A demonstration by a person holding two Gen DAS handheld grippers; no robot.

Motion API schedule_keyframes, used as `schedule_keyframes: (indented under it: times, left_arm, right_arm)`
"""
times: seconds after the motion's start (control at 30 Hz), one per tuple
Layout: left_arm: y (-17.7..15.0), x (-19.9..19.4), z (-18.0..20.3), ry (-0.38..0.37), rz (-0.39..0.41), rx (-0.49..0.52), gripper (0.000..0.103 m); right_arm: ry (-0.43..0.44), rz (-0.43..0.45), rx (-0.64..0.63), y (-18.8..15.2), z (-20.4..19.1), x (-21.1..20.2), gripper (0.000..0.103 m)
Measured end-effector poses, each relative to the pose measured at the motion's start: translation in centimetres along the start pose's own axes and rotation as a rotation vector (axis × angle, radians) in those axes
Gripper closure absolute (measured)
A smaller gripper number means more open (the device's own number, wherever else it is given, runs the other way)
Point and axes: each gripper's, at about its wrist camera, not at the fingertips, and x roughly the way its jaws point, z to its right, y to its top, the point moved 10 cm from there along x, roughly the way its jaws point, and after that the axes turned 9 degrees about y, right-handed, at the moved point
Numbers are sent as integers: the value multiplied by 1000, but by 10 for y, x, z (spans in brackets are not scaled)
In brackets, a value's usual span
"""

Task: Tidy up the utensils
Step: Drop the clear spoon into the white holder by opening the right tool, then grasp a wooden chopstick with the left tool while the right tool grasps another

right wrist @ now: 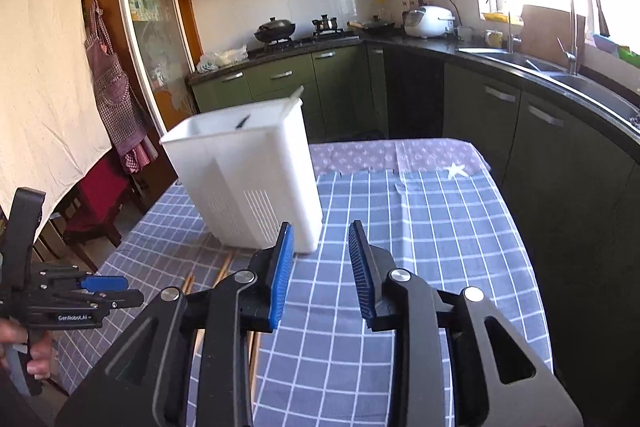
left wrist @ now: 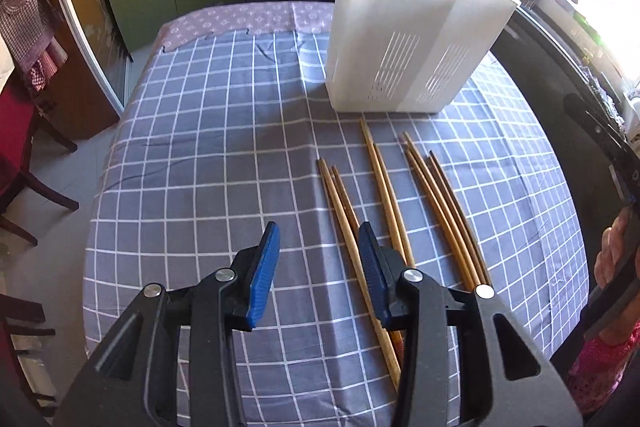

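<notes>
Several wooden chopsticks (left wrist: pixel 440 211) lie side by side on the blue checked tablecloth (left wrist: pixel 224 131), just in front of a tall white slotted utensil holder (left wrist: pixel 400 39). My left gripper (left wrist: pixel 319 227) hangs open above the cloth with nothing between its pads. Its right pad is over the leftmost chopsticks (left wrist: pixel 340 211). My right gripper (right wrist: pixel 320 231) is open and empty too, pointing at the holder (right wrist: pixel 248 179), whose top shows a dark utensil tip (right wrist: pixel 242 123). Chopstick ends (right wrist: pixel 224 267) peek out left of it. The left gripper (right wrist: pixel 92 287) shows at the right wrist view's left edge.
The table's left edge (left wrist: pixel 116 147) drops to the floor, with dark wooden chairs (left wrist: pixel 24 183) beside it. Green cabinets (right wrist: pixel 304 79) and a dark counter with a sink (right wrist: pixel 560 75) run behind and to the right. A person's hand (left wrist: pixel 612 259) holds the right gripper. A white star (right wrist: pixel 454 171) lies on the cloth.
</notes>
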Motion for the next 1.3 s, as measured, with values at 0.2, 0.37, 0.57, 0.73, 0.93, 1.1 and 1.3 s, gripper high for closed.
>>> schedule_keyframes:
  times: [0.2, 0.37, 0.57, 0.73, 0.93, 1.1, 1.3]
  left_arm:
    - [-5, 30, 11, -22, -106, -41, 75]
    - [-7, 39, 13, -4, -122, -48, 78]
    - [-4, 44, 21, 24, -137, -25, 79]
    - [-8, 46, 29, 28, -157, -1, 93]
    - [-11, 47, 40, 1, -162, 16, 96]
    - [-8, 33, 32, -18, -112, 17, 96]
    - [2, -5, 16, -19, 6, 11, 96]
  right_arm:
    - [-26, 38, 71, -25, 36, -8, 70]
    - [-27, 31, 91, -28, 48, -12, 70]
    - [-18, 35, 104, -25, 50, -17, 70]
    - [-20, 24, 93, -23, 47, -18, 70]
    - [-15, -51, 82, -31, 40, -11, 66]
    - [38, -200, 41, -50, 15, 11, 63]
    - [131, -384, 25, -71, -18, 49, 70]
